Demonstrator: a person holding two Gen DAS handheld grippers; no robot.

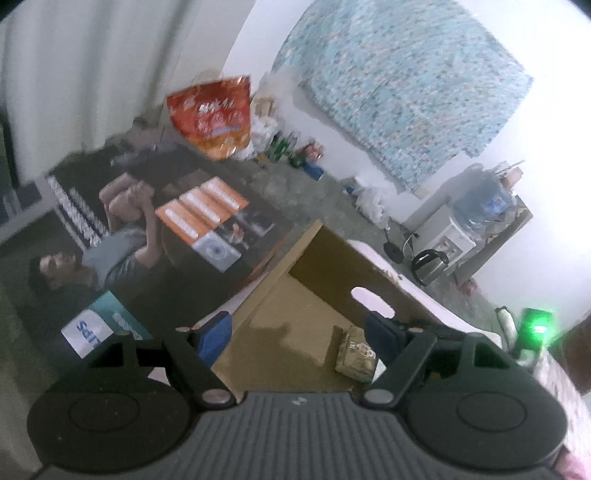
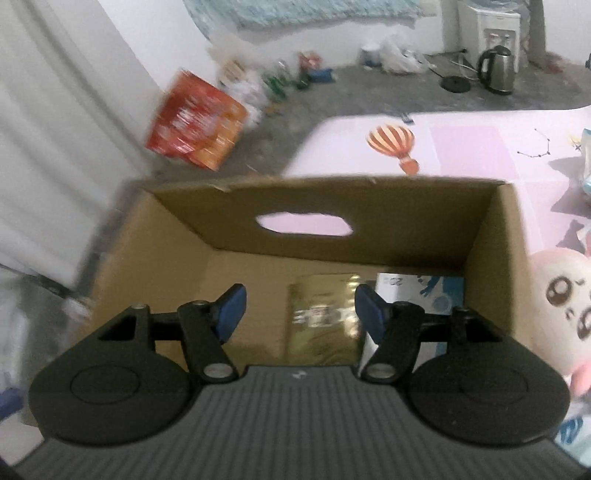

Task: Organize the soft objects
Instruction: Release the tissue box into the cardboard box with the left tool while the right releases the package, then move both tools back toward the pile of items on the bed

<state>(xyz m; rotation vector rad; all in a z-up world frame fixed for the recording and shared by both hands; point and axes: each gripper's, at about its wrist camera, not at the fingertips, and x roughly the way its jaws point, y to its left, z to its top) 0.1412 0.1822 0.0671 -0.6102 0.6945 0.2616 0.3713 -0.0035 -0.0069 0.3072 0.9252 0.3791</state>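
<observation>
Left gripper (image 1: 297,334): jaws spread wide with nothing between them, poised over the open cardboard box (image 1: 280,306).
Right gripper (image 2: 298,312): jaws also apart and empty, held above the same cardboard box (image 2: 177,236), looking down into it.
Box contents: a gold foil packet (image 2: 323,317) lies flat on the box floor; just beside it, toward the right wall, lies a white and blue packet (image 2: 421,291).
Box: stands on a pink printed surface (image 2: 461,147) with a hot-air balloon picture; a handle slot pierces its far wall.
Plush toy (image 2: 561,310): white and pink, big-eyed face, just outside the box's right wall.
Orange-red snack bag (image 2: 195,125): blurred, beyond the box's far left corner, near the white wall.
Floor: an electric kettle (image 2: 496,70) stands beside a water dispenser (image 2: 487,26).
</observation>
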